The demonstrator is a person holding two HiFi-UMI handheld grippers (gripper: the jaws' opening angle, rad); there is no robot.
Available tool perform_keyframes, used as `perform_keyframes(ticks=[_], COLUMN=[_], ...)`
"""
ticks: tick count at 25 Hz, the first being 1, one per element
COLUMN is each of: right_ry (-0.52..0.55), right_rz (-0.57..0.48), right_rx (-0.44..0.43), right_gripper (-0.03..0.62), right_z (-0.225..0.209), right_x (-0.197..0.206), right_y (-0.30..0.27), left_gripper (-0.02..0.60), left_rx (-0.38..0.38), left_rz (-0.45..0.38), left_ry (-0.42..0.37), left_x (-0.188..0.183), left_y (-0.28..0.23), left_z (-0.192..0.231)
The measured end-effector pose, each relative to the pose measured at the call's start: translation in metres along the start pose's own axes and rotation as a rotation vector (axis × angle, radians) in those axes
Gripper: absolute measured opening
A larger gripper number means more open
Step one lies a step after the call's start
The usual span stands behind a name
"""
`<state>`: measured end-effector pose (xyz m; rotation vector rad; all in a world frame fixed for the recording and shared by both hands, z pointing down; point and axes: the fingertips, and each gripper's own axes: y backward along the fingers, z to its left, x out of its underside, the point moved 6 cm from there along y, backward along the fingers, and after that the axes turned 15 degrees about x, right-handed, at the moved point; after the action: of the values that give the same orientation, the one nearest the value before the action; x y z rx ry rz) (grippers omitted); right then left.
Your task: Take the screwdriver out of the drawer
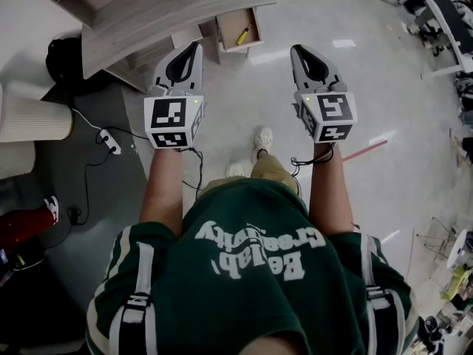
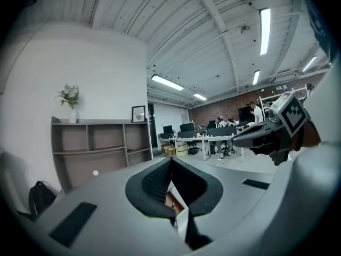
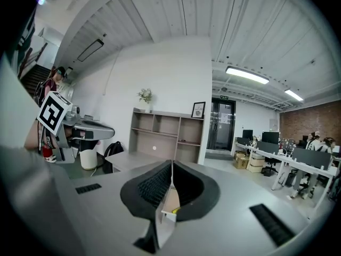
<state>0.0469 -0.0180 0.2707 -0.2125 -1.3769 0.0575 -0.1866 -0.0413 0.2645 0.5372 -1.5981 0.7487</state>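
A yellow-handled screwdriver (image 1: 242, 35) lies in the open wooden drawer (image 1: 230, 22) that sticks out from under the grey desk (image 1: 170, 9) ahead of me. Both grippers are held level in front of the person, short of the drawer and above the floor. My left gripper (image 1: 197, 46) points at the desk edge just left of the drawer, jaws shut and empty. My right gripper (image 1: 295, 49) hangs to the drawer's right, jaws also together with nothing in them. In the right gripper view the drawer (image 3: 168, 201) and a bit of the yellow screwdriver (image 3: 175, 210) show below the closed tips.
A white bin (image 1: 33, 118), a power strip (image 1: 111, 141) with its cables and a black backpack (image 1: 63, 54) lie left of the desk. A shelf unit (image 3: 165, 135) stands against the wall. Office desks with seated people (image 2: 224, 135) fill the far room.
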Motion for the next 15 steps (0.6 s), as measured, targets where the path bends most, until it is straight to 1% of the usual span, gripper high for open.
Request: perform_keyframes(ticks=[4, 11, 15], right_ry=[-0.008, -0.013, 0.007], right_rz=[-0.007, -0.009, -0.021], right_rx=[-0.014, -0.075, -0.117], right_gripper=[0.035, 0.035, 0.035], right_z=[-0.021, -0.042, -0.057], right_x=[0.000, -0.004, -0.009], right_y=[-0.019, -0.078, -0.111], left_gripper=[0.018, 0.018, 0.018], left_rx=[-0.012, -0.044, -0.068], left_rz=[0.009, 0.043, 0.066], left_ry=[-0.009, -0.012, -0.008], left_x=[-0.004, -0.008, -0.012], left_y=[-0.023, -0.068, -0.098], left_z=[-0.004, 0.011, 0.017])
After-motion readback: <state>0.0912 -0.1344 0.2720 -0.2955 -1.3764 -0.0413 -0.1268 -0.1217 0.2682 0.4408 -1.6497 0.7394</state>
